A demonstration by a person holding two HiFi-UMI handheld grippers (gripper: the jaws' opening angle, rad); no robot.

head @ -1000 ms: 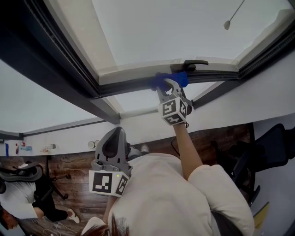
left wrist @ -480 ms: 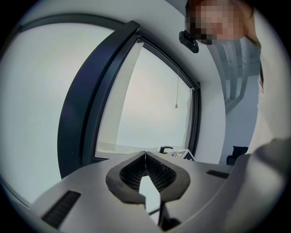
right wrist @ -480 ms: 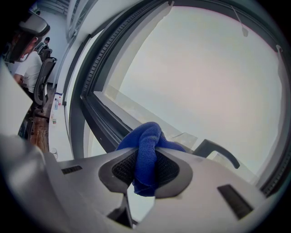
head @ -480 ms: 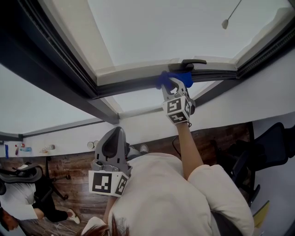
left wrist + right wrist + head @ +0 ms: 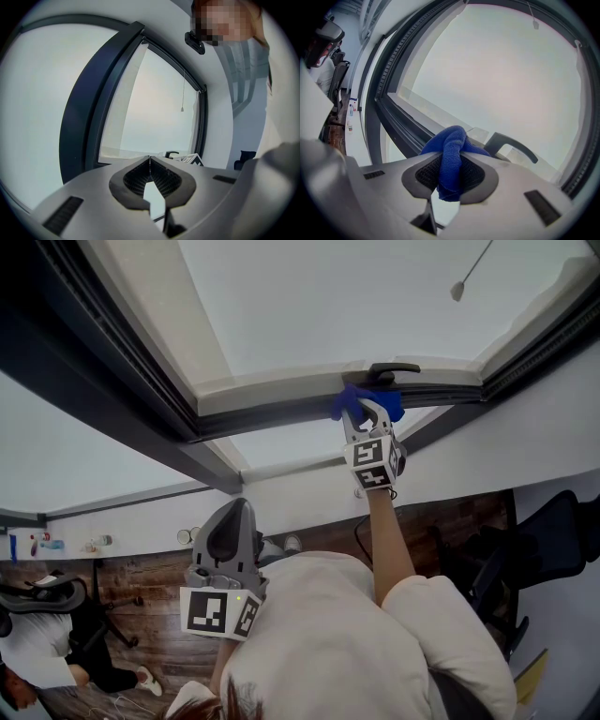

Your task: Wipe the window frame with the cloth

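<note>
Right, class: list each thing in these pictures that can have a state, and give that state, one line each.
window frame: sash looks closed
window handle: lying flat along the frame
blue cloth: bunched, at the window frame
right gripper: shut on the blue cloth
left gripper: shut, empty, held low

1. The cloth (image 5: pixel 370 401) sits in the right gripper (image 5: pixel 364 413), against the window frame (image 5: pixel 262 413), just below the handle (image 5: pixel 394 371).
2. The left gripper (image 5: pixel 234 512) hangs lower left, well apart from the window frame.
</note>
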